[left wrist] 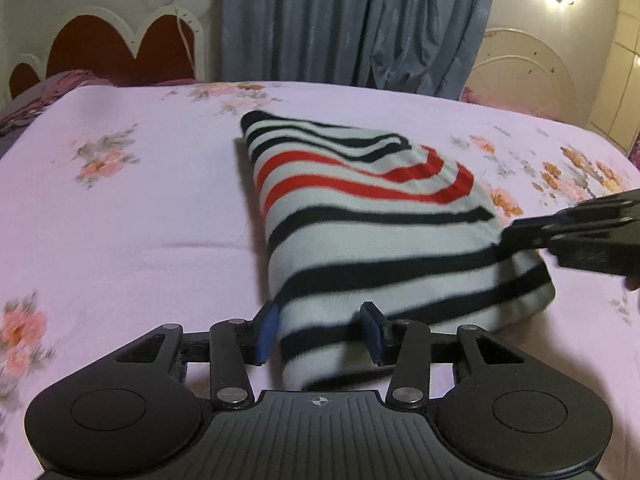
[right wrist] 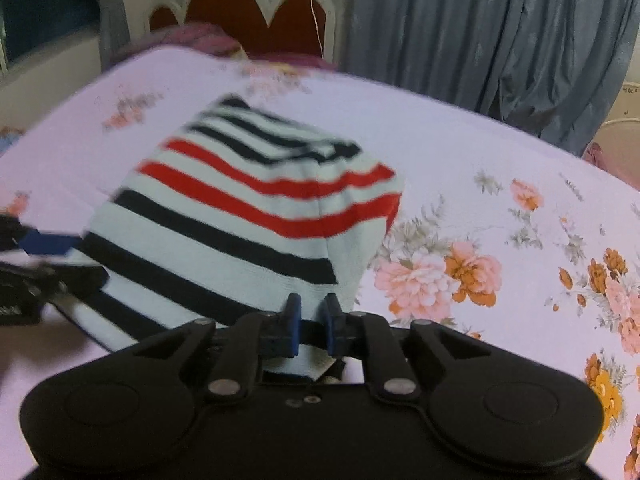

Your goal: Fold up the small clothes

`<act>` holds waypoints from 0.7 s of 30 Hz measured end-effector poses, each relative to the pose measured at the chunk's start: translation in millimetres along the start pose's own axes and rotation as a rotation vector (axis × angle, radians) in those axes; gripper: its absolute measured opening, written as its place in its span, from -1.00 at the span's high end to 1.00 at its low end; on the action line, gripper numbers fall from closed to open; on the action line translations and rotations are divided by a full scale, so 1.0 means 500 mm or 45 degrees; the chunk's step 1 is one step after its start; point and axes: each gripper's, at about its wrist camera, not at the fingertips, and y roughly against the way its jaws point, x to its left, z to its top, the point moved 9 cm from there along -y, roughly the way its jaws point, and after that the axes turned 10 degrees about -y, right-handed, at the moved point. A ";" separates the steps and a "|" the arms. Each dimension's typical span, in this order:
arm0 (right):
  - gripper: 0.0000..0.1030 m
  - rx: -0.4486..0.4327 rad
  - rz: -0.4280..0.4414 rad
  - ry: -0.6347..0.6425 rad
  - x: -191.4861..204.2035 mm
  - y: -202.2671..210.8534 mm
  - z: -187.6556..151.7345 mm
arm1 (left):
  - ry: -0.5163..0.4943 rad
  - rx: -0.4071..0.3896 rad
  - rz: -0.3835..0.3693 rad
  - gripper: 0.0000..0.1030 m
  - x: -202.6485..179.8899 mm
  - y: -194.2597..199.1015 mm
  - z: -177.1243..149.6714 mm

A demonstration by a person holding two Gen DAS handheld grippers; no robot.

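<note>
A small striped garment (left wrist: 360,216), white with black and red stripes, lies folded on the pink floral bed sheet (left wrist: 120,220). My left gripper (left wrist: 320,332) holds its near corner between the blue pads, the jaws fairly wide around the thick fold. My right gripper (right wrist: 312,328) is shut on the garment's (right wrist: 240,216) near edge, with cloth pinched between its blue pads. The right gripper also shows at the right of the left wrist view (left wrist: 508,236), at the garment's right edge. The left gripper shows at the left of the right wrist view (right wrist: 60,252).
The bed sheet (right wrist: 500,220) spreads around the garment. A red and white headboard (left wrist: 120,48) and pillows stand at the far left. Blue-grey curtains (left wrist: 352,20) hang behind the bed. A wardrobe (left wrist: 624,92) stands at the far right.
</note>
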 end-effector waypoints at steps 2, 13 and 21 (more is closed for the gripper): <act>0.78 -0.004 0.028 0.000 0.007 0.022 -0.011 | 0.030 0.008 0.008 0.14 0.002 0.009 -0.016; 0.85 0.098 0.013 -0.013 -0.014 -0.024 -0.077 | 0.043 0.062 0.097 0.14 -0.017 0.004 -0.036; 0.75 0.011 0.057 -0.055 -0.015 0.085 -0.082 | 0.026 0.021 0.135 0.14 -0.064 0.096 -0.055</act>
